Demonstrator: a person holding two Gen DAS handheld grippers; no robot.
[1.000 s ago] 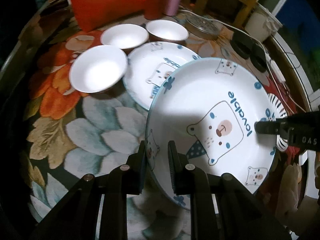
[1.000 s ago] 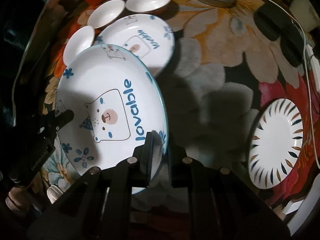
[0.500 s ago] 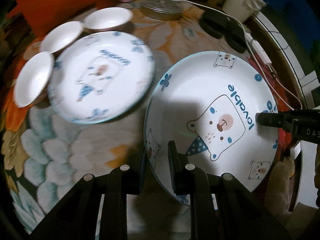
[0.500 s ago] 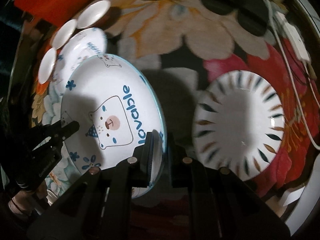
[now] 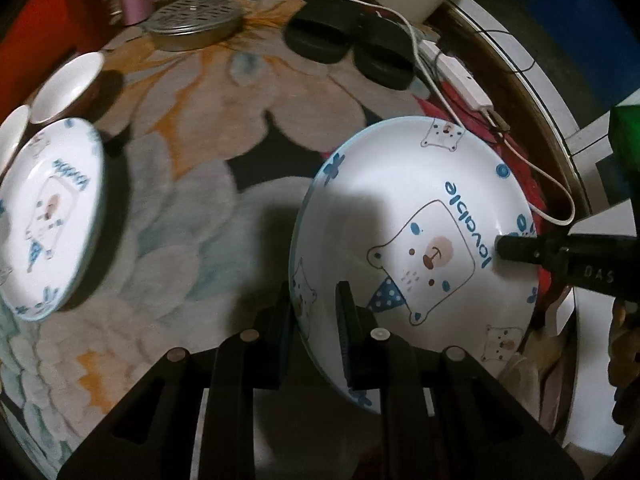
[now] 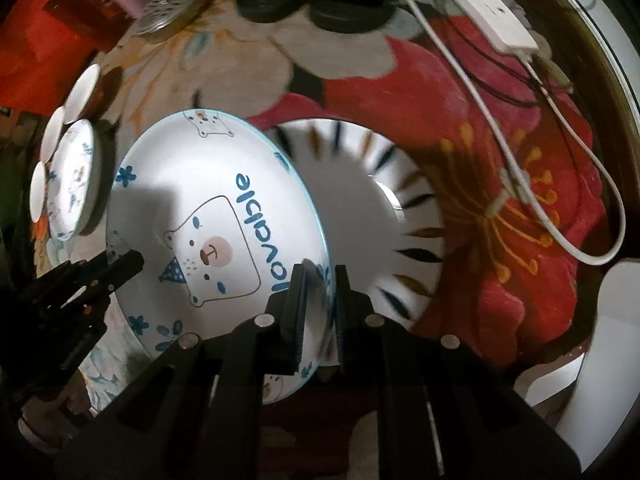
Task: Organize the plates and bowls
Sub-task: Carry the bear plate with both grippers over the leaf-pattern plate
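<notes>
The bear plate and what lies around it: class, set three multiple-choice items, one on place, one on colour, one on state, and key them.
1. The striped plate lies
A. beneath the held bear plate's far edge
B. inside a bowl
C. on the metal lid

2. The word "lovable" is
A. red
B. blue
C. green

3. The bear plate is
A. flat on the cloth
B. clamped at opposite rims by the left gripper and right gripper
C. broken

Key: A, stripes show behind its rim; B, blue letters; B, jaws pinch both rims.
</notes>
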